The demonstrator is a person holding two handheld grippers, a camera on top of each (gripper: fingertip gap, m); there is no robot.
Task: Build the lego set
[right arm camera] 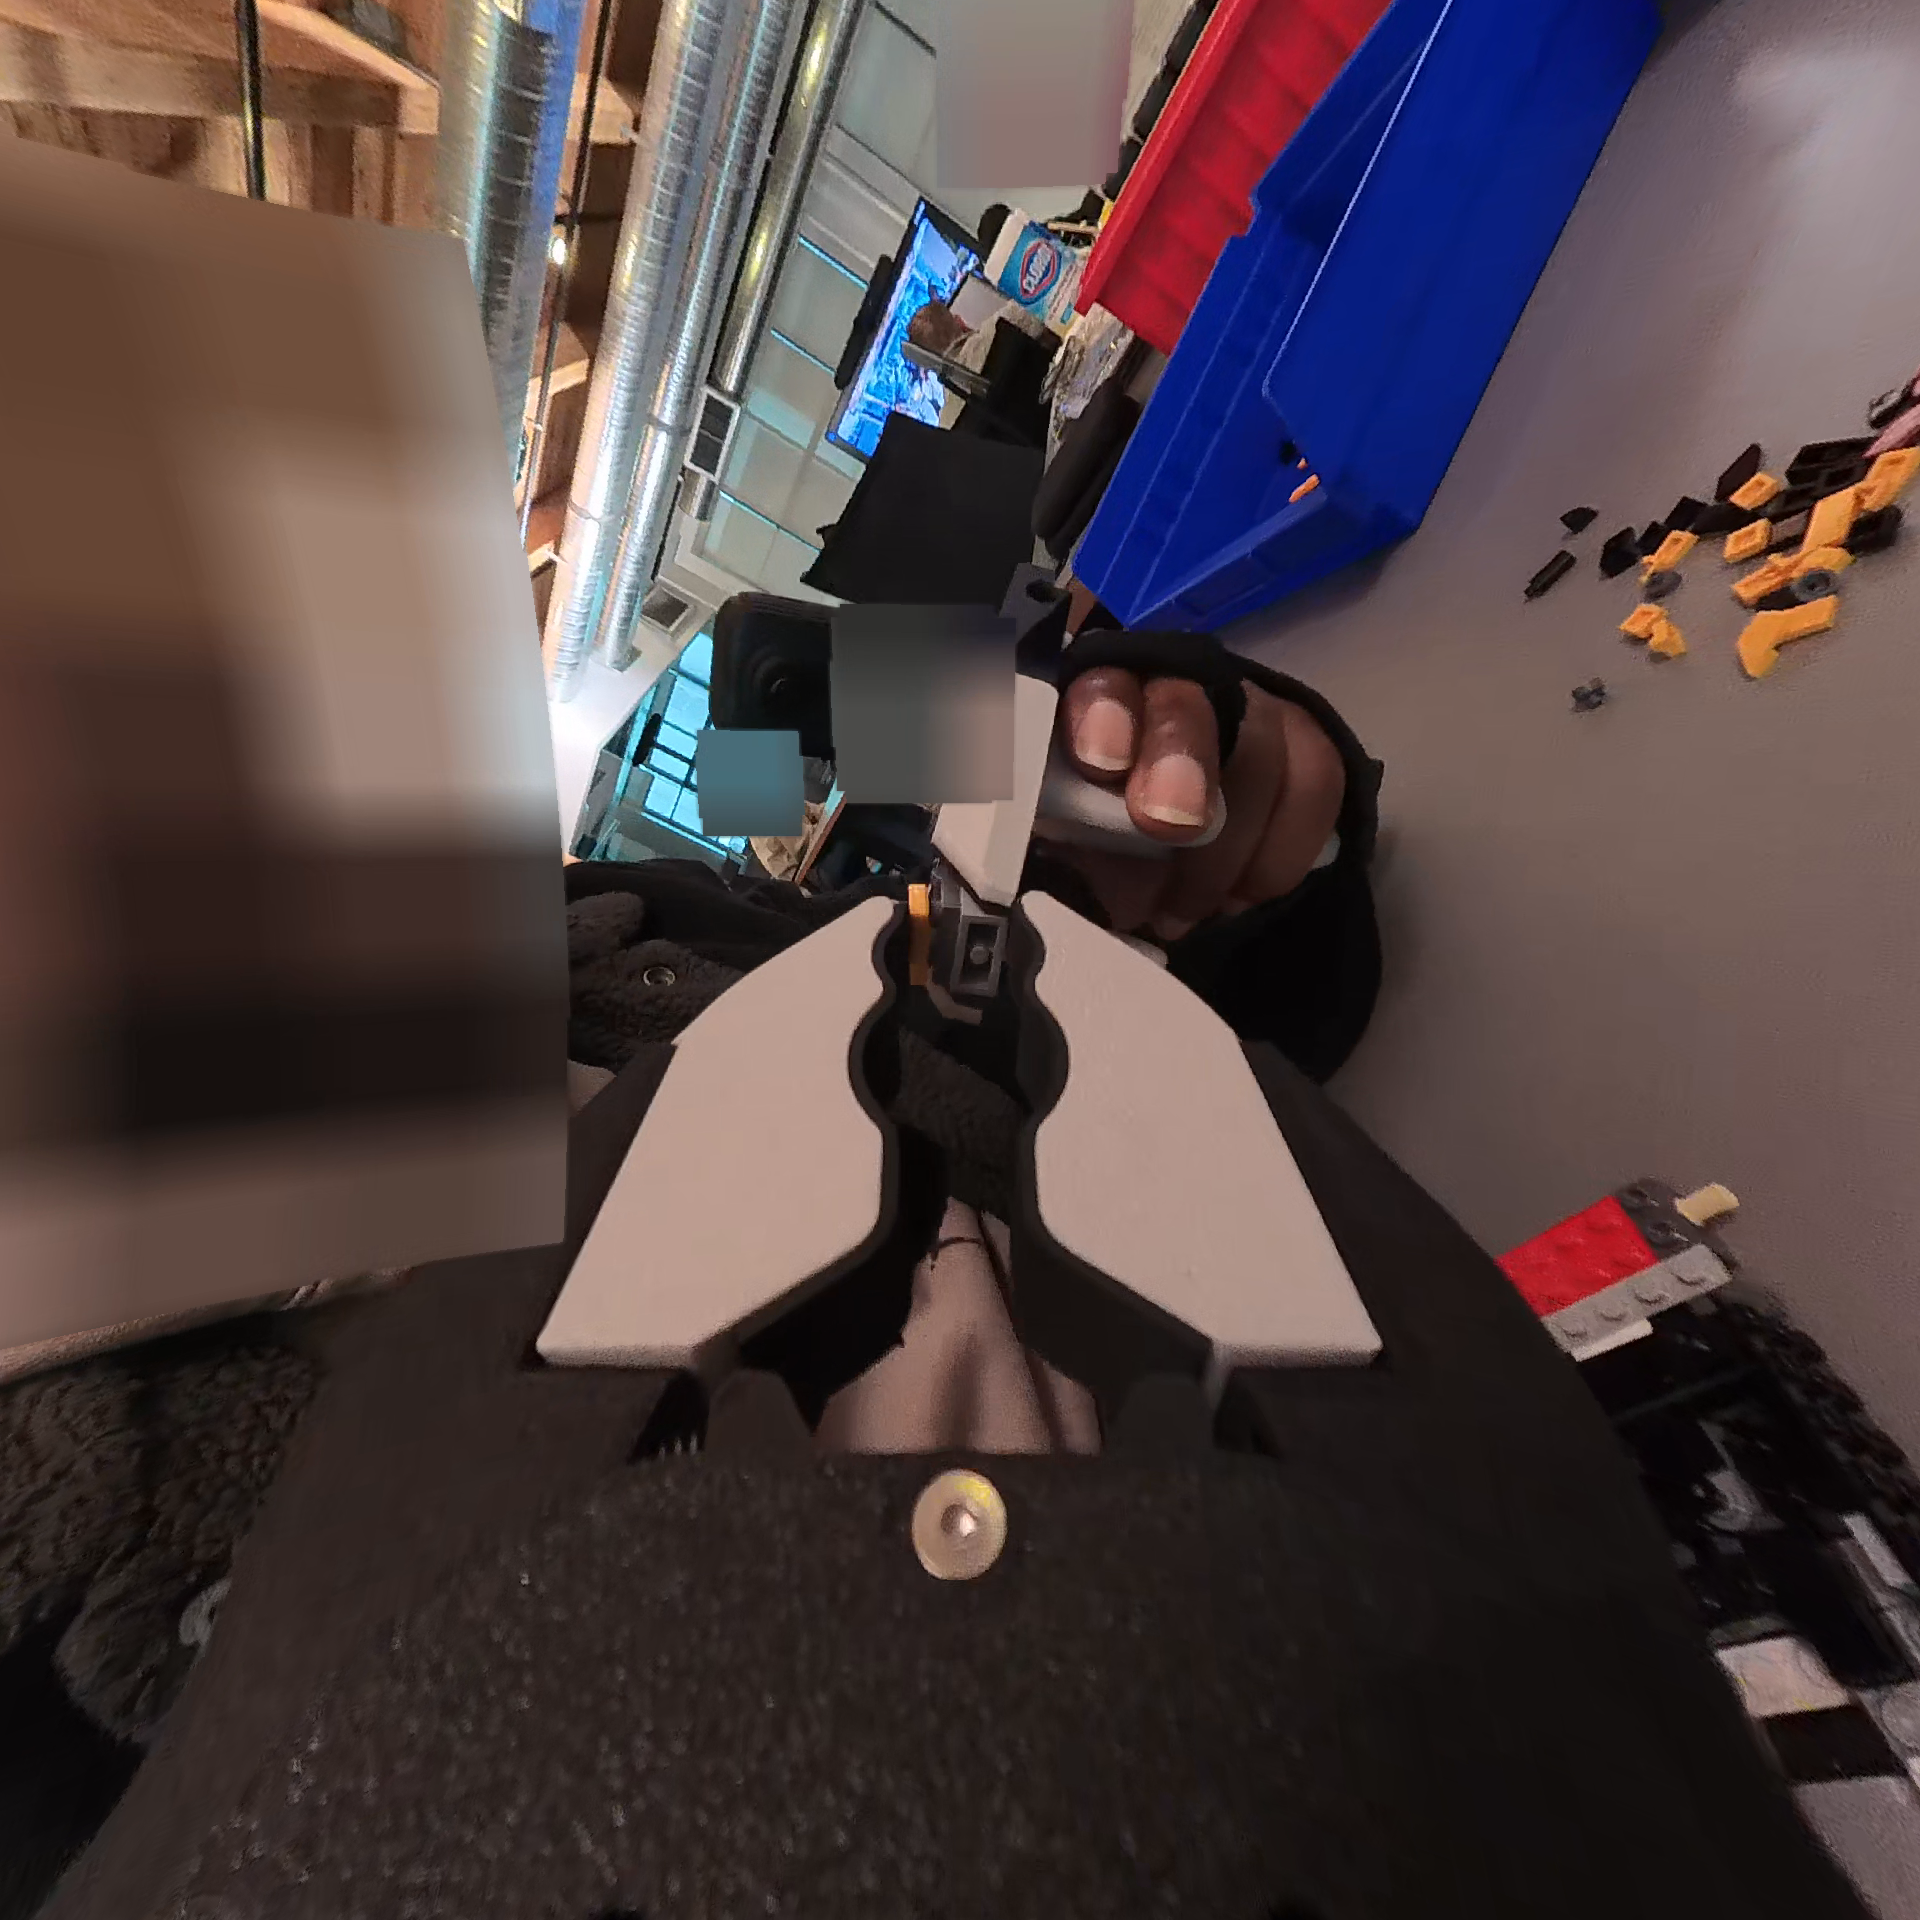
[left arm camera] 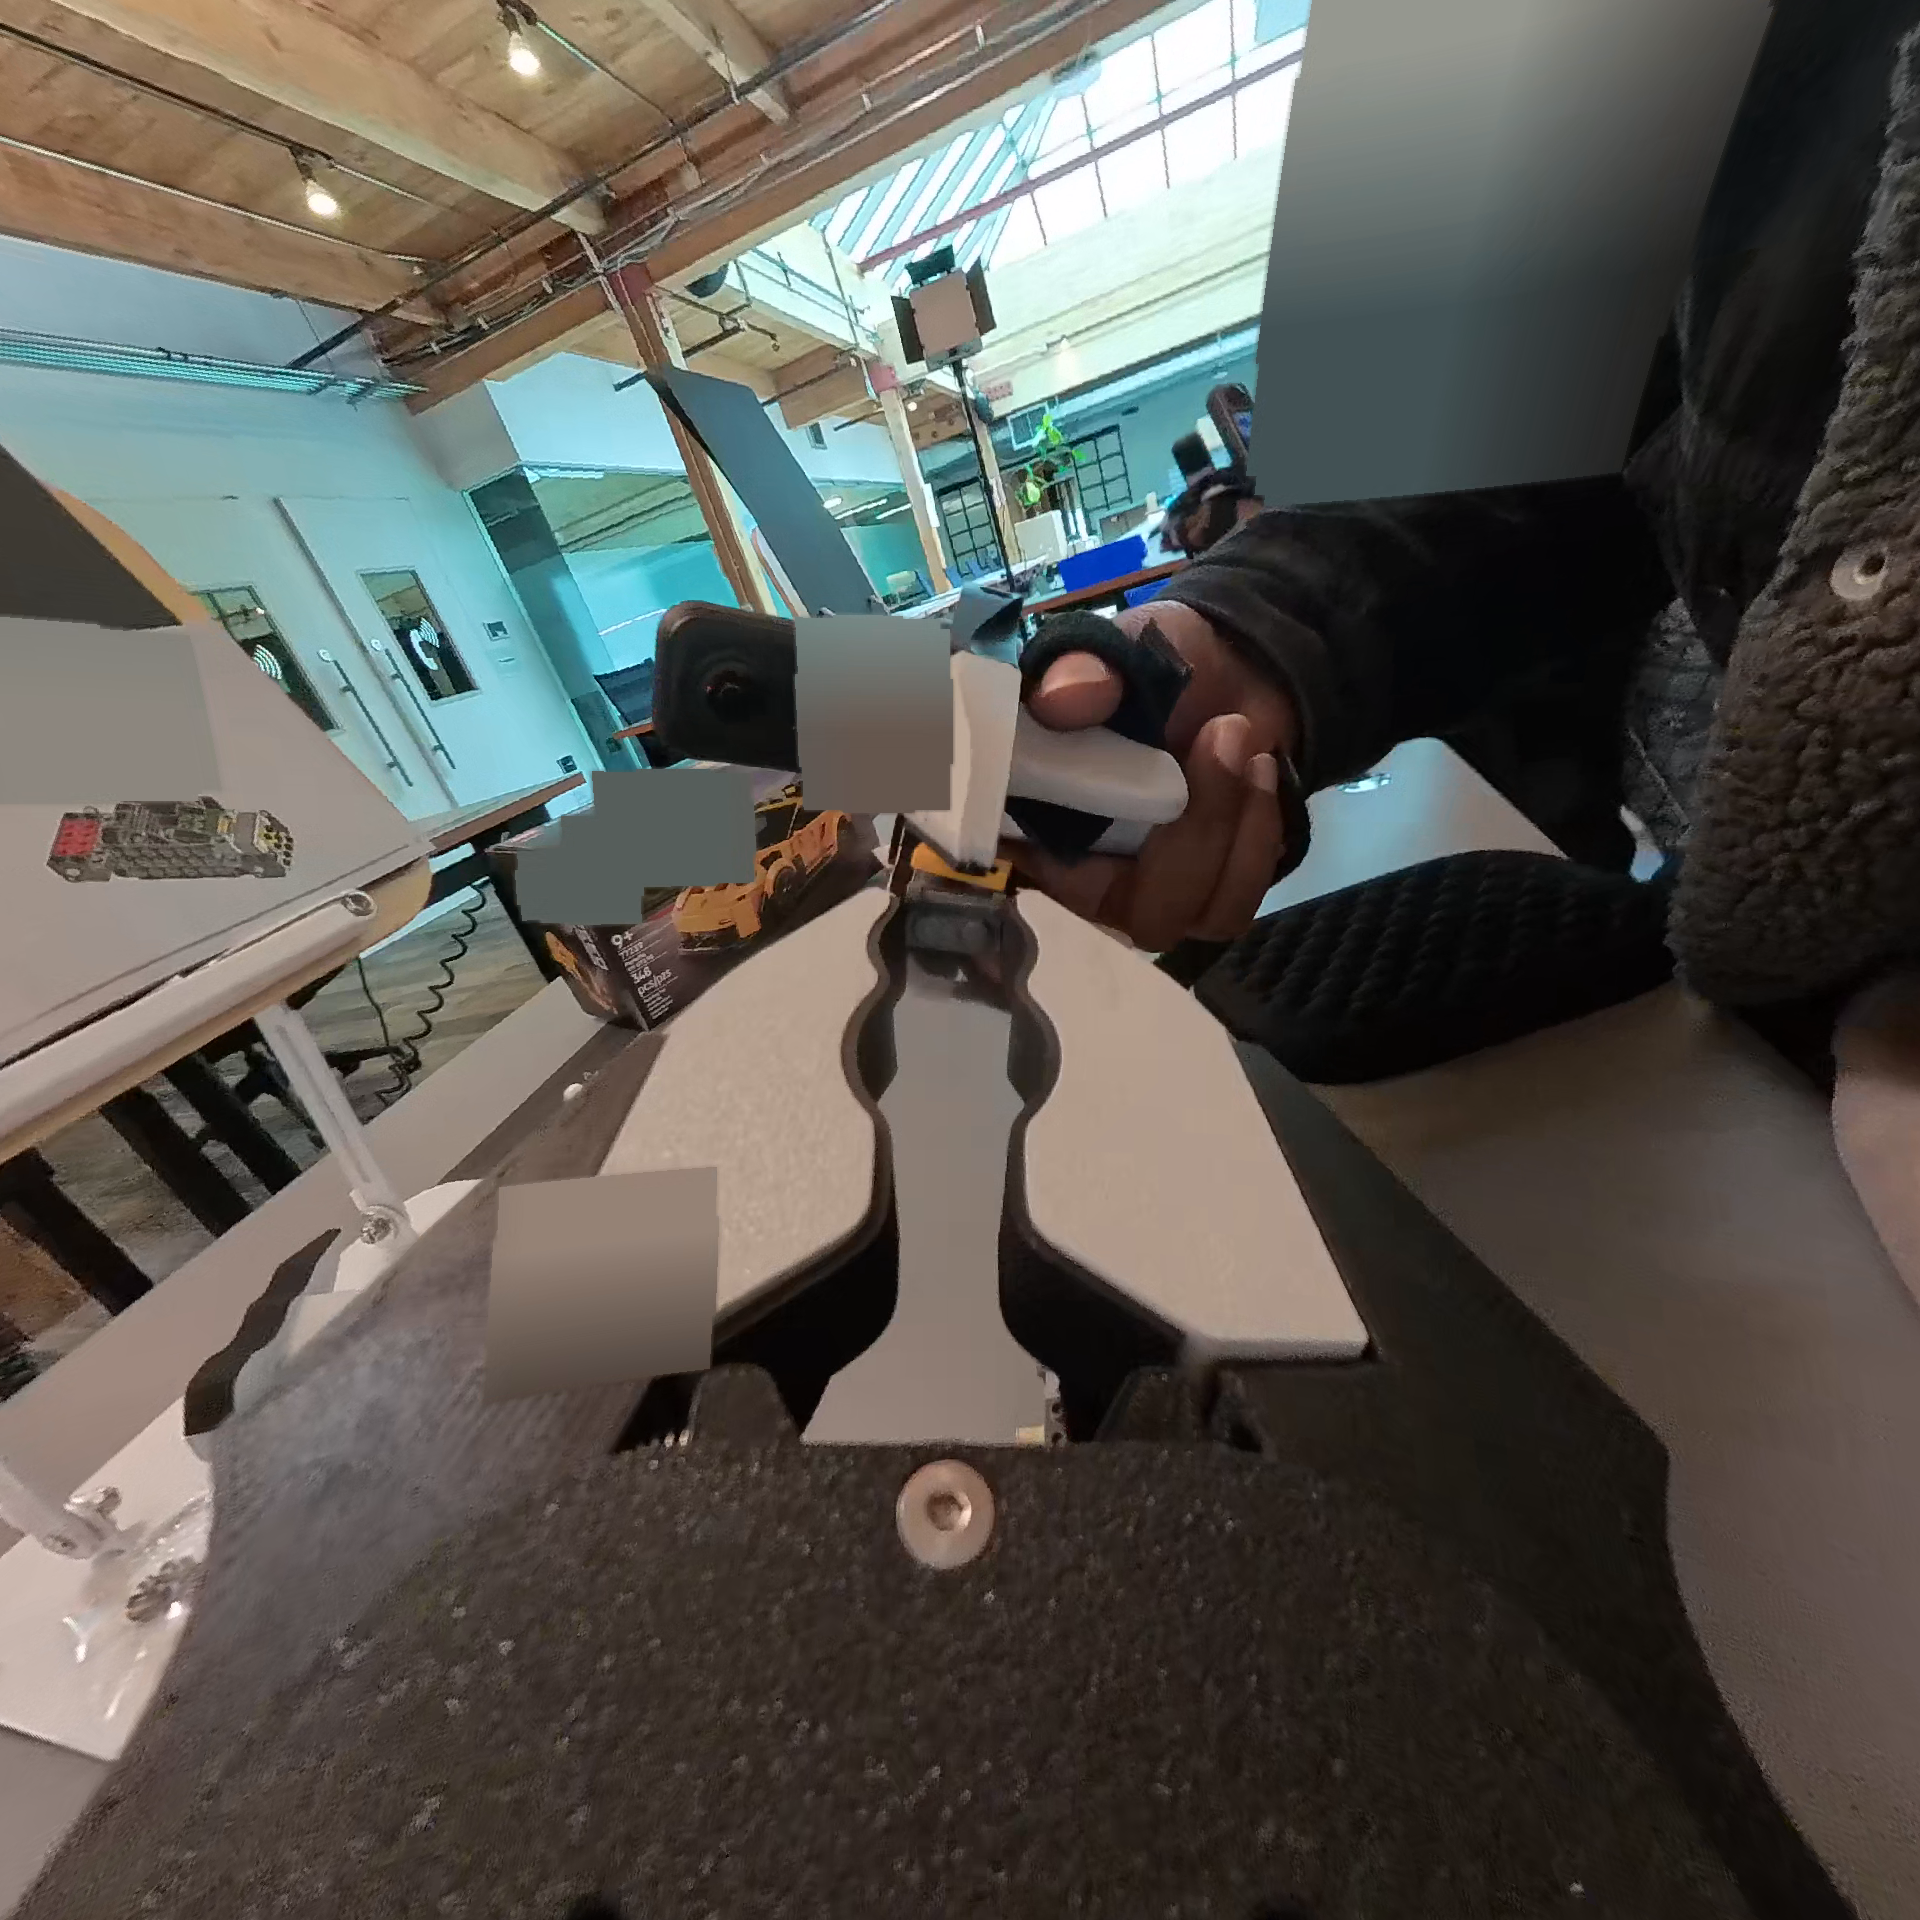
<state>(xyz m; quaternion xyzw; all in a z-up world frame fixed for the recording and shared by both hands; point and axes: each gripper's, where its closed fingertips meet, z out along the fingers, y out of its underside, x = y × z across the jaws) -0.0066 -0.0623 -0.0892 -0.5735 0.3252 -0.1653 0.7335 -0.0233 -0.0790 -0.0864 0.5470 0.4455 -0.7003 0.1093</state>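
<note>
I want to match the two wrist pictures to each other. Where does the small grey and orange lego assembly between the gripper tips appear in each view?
Left wrist view: the lego assembly sits just above centre, at the left gripper fingertips.
Right wrist view: it is again just above centre, at the right gripper tips.
Shared landmark: the grey table, also in the left view.

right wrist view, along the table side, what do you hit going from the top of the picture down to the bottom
red bin → blue bin → loose yellow and black lego pieces → red and grey lego plate → black part-built lego base
</note>
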